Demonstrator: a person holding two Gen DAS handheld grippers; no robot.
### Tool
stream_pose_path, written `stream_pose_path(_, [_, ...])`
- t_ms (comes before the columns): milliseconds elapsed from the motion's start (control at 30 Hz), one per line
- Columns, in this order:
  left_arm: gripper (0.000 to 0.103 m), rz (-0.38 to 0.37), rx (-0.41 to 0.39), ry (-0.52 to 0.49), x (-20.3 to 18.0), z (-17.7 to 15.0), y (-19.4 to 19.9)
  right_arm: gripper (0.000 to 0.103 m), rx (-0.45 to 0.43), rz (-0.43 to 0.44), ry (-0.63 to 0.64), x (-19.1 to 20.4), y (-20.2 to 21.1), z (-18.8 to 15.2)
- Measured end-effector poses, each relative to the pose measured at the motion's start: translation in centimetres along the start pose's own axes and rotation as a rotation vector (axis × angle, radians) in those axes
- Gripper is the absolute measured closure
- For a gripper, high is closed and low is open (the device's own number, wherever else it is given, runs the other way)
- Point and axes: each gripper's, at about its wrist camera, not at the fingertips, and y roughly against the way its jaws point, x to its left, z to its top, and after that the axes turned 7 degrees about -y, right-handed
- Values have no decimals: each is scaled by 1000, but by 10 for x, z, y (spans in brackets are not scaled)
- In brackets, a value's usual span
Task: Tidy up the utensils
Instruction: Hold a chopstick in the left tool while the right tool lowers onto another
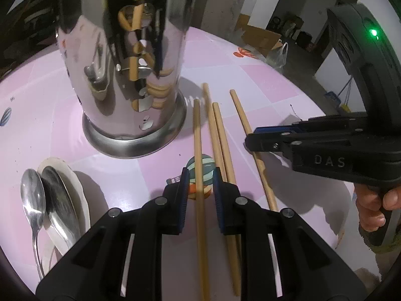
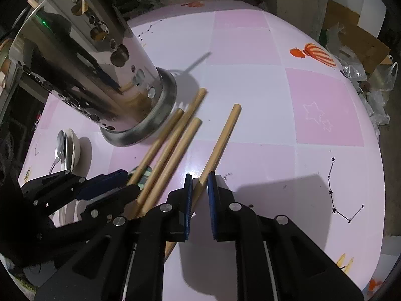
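Note:
Several wooden chopsticks lie side by side on the pink table in front of a shiny perforated steel utensil holder. My left gripper is open, its jaws either side of the leftmost chopstick. My right gripper is open around the rightmost chopstick, apart from the others; it also shows in the left wrist view. The holder has wooden sticks inside. The left gripper shows in the right wrist view.
Two metal spoons rest on a small white dish left of the holder. Cardboard boxes and plastic bags lie beyond the table's far edge. The table's right edge is near.

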Motion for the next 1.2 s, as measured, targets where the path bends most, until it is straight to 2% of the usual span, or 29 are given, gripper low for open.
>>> stream_pose_path(100, [85,-2,5,2,1,3,-1,90,13,21,-22,-6,0,2])
stream_pose_path(367, [85,6,14,-19,0,12,-7,88,14,-9,-26,-3,0,6])
stream_pose_path(433, [85,6,15,-18,0,13,-7,78,13,-14,-28,0,2,3])
stream_pose_path(500, [85,11,12,-23,-1,14,-7,75,15,-26,-34,0,0,3])
stream_pose_path(700, [85,16,3,-21,-6,14,-9,75,0,-83,-7,10,-3,4])
stream_pose_path(800, [85,12,2,-17,-6,13,-9,85,4,-133,22,12,-2,1])
stream_pose_path(900, [85,5,2,-12,-4,11,-8,88,22,-123,5,5,-1,3])
stream_pose_path(1200, [85,25,2,-34,-6,13,-10,87,17,-138,28,5,-3,6])
